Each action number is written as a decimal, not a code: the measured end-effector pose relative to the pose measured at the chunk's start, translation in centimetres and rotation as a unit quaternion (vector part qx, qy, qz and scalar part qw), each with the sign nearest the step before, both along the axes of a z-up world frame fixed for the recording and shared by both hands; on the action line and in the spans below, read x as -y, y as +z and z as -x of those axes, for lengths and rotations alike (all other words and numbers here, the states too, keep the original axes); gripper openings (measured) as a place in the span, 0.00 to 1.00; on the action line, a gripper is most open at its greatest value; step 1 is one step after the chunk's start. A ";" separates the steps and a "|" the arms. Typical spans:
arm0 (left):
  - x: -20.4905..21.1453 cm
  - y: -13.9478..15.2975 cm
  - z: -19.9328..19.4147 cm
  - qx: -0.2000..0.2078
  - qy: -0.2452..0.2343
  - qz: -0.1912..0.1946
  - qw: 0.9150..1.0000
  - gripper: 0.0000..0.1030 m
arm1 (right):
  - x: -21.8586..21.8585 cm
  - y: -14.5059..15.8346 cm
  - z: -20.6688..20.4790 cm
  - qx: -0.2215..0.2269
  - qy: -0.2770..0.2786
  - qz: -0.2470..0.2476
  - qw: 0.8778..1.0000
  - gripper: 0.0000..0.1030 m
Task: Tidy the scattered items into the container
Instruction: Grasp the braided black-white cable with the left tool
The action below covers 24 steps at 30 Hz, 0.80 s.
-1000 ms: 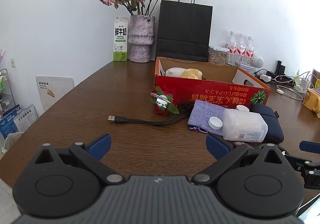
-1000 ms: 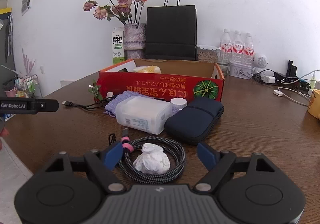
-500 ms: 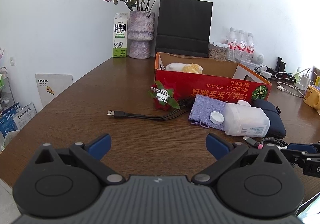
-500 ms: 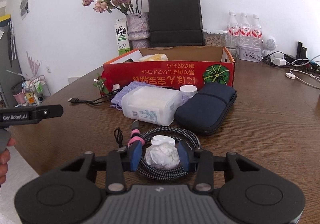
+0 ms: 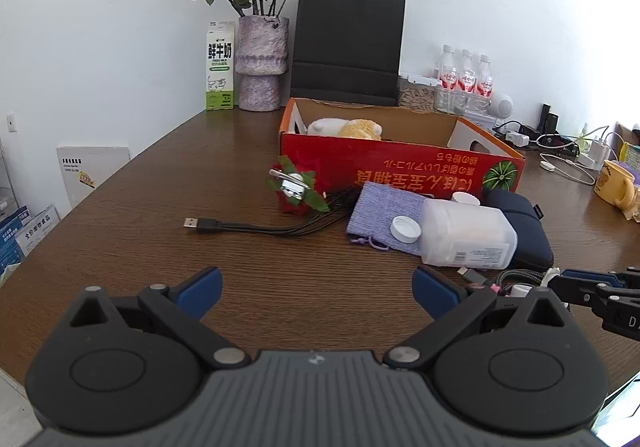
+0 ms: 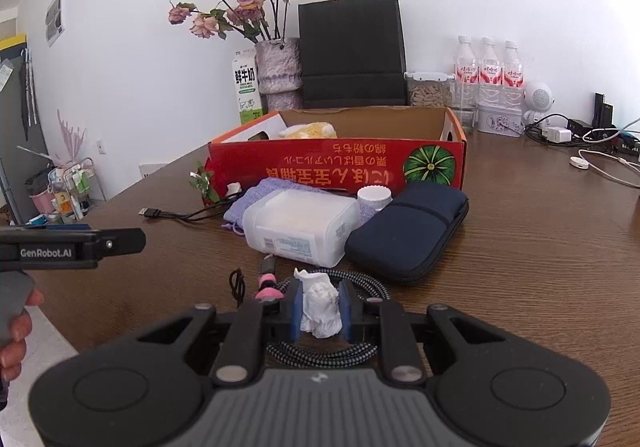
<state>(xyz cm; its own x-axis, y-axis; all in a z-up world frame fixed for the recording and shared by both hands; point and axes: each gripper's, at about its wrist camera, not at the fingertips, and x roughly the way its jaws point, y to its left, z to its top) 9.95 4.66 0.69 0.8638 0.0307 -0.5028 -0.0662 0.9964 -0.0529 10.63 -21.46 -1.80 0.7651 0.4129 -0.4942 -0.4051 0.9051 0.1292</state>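
Observation:
My right gripper [image 6: 321, 289] sits low over a coiled braided cable [image 6: 320, 351]. Its jaws are closing, and the blue pads press both sides of a crumpled white tissue [image 6: 320, 307] lying in the coil. My left gripper [image 5: 316, 279] is open over bare table, nothing between its fingers. The red cardboard box [image 6: 336, 167] stands behind, holding a yellow and white soft item [image 5: 356, 127]. In front of the box lie a white plastic jar [image 6: 300, 227], a navy pouch [image 6: 408, 231], a purple cloth pouch [image 5: 384, 207], a black USB cable [image 5: 240, 225] and a red flower clip [image 5: 296, 187].
A vase of roses [image 5: 262, 63], a milk carton [image 5: 220, 71], a black paper bag [image 5: 348, 47] and water bottles [image 6: 488, 75] line the back wall. Chargers and white cords [image 6: 600, 159] lie at the right, with a yellow mug [image 5: 616, 183]. The table's curved edge runs along the left.
The right gripper's jaws came together from wide apart to pinching the crumpled tissue, which now stands squeezed taller between the pads. The left gripper has stayed put and open.

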 end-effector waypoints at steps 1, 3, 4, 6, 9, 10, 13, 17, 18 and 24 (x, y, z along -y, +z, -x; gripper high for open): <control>0.7 0.1 -0.2 -0.002 -0.007 -0.003 1.000 1.00 | 0.3 0.2 0.0 0.003 -0.001 -0.003 1.000 0.17; 2.2 0.2 -0.5 -0.004 -0.019 -0.010 1.000 1.00 | 1.1 0.6 0.3 0.012 -0.004 -0.008 1.000 0.17; 3.0 0.3 -0.7 -0.005 -0.025 -0.013 1.000 1.00 | 1.5 0.7 0.3 0.016 -0.006 -0.010 1.000 0.17; 4.5 0.4 -1.1 -0.007 -0.038 -0.017 0.999 1.00 | 2.5 0.8 0.4 0.019 -0.012 -0.012 1.000 0.17; 6.8 0.3 -1.9 -0.013 -0.060 -0.017 0.998 1.00 | 4.4 0.9 0.2 0.023 -0.023 -0.014 0.999 0.17; 7.6 0.1 -2.2 -0.017 -0.066 -0.016 0.998 1.00 | 5.1 0.9 0.1 0.024 -0.027 -0.014 0.999 0.17; 9.7 -0.4 -3.1 -0.033 -0.080 -0.011 0.996 1.00 | 7.0 0.8 0.0 0.026 -0.035 -0.017 0.999 0.17; 12.4 -1.1 -3.8 -0.050 -0.086 -0.014 0.995 1.00 | 8.8 0.4 -0.1 0.026 -0.032 -0.024 0.999 0.17; 12.9 -1.2 -3.9 -0.054 -0.087 -0.014 0.995 1.00 | 9.1 0.4 -0.1 0.026 -0.030 -0.026 0.999 0.17; 15.3 -2.3 -4.8 -0.083 -0.080 -0.017 0.993 1.00 | 10.7 -0.3 -0.2 0.025 -0.011 -0.036 0.999 0.17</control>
<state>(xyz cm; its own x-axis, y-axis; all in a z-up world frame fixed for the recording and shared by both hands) 14.73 -10.63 -1.62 0.7641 -0.0801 -0.6401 0.0873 0.9960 -0.0205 10.80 -32.16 -2.12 0.7972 0.4282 -0.4256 -0.3924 0.9032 0.1739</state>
